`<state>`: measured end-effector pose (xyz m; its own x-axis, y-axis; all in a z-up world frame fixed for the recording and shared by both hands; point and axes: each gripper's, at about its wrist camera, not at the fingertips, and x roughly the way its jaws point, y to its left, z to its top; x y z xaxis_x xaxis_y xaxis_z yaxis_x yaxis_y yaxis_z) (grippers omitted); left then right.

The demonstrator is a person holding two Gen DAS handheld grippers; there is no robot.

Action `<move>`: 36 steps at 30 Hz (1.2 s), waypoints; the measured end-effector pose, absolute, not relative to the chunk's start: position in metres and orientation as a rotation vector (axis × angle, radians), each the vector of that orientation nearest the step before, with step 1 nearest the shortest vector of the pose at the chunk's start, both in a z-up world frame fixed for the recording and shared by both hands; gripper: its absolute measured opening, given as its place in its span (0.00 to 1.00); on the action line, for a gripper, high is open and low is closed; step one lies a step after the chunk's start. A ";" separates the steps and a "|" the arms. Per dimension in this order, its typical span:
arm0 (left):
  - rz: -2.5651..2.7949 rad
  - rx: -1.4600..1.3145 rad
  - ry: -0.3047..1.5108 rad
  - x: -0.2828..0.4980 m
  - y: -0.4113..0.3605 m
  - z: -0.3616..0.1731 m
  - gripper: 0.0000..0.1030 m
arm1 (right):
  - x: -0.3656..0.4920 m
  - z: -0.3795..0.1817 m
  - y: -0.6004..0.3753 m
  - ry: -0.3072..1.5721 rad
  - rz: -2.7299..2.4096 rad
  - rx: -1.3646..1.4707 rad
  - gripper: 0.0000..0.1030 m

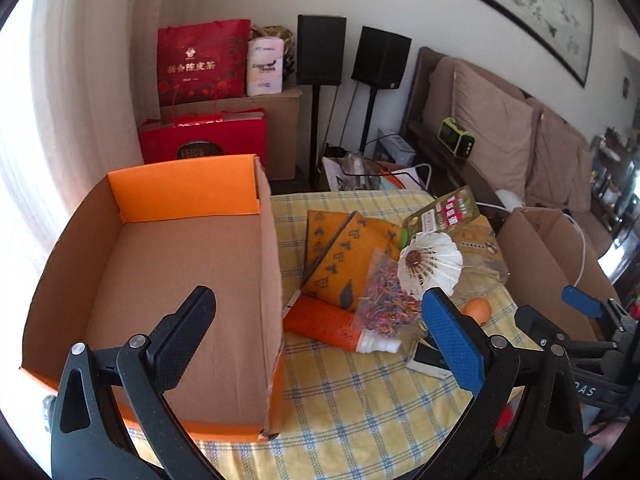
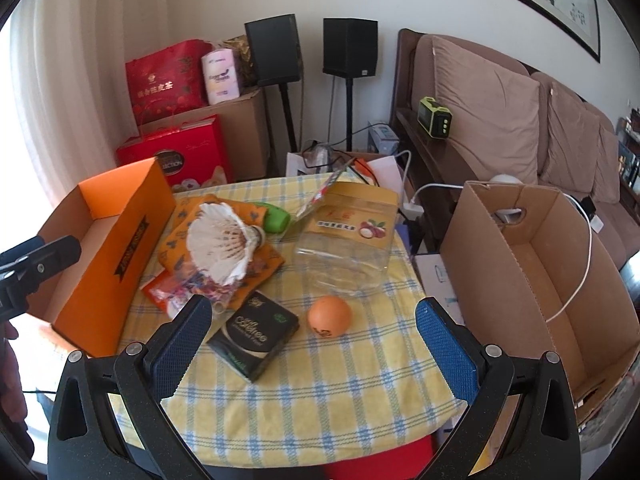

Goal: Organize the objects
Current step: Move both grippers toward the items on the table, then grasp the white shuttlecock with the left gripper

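Note:
An empty orange cardboard box [image 1: 160,280] [image 2: 116,248] lies on the left of the yellow checked tablecloth [image 2: 320,392]. A pile sits in the middle: a white shuttlecock [image 1: 430,262] [image 2: 222,240], an orange patterned cloth [image 1: 340,256], an orange tube [image 1: 324,320], a bag of coloured rubber bands [image 1: 384,300]. Nearer lie a black packet [image 2: 254,334], an orange ball [image 2: 330,316] [image 1: 477,310] and a clear plastic jar [image 2: 348,240]. My left gripper [image 1: 320,336] hangs open over the box's right wall. My right gripper [image 2: 314,340] stands open above the packet and ball, holding nothing.
A tall brown cardboard box [image 2: 532,280] stands at the table's right edge with a white cable [image 2: 580,276] running into it. Behind are red gift bags [image 1: 200,60], two black speakers [image 2: 350,46] on stands and a brown sofa [image 2: 500,120].

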<state>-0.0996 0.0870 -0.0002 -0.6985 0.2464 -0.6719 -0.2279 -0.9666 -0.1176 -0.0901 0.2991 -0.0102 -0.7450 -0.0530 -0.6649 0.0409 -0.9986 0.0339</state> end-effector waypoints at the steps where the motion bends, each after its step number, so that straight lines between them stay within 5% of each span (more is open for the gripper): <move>1: 2.668 -1.065 -0.031 -0.104 0.094 0.000 1.00 | -0.091 -0.011 0.301 -0.029 -2.890 1.106 1.00; 28: 2.580 -1.061 0.191 -0.162 0.218 -0.054 1.00 | -0.104 -0.041 0.347 -0.123 -2.901 1.232 1.00; 33: 2.590 -1.062 0.198 -0.164 0.218 -0.059 0.66 | -0.104 -0.047 0.348 -0.129 -2.887 1.252 1.00; 36: 2.571 -1.069 0.172 -0.163 0.213 -0.061 0.54 | -0.104 -0.049 0.347 -0.134 -2.879 1.257 1.00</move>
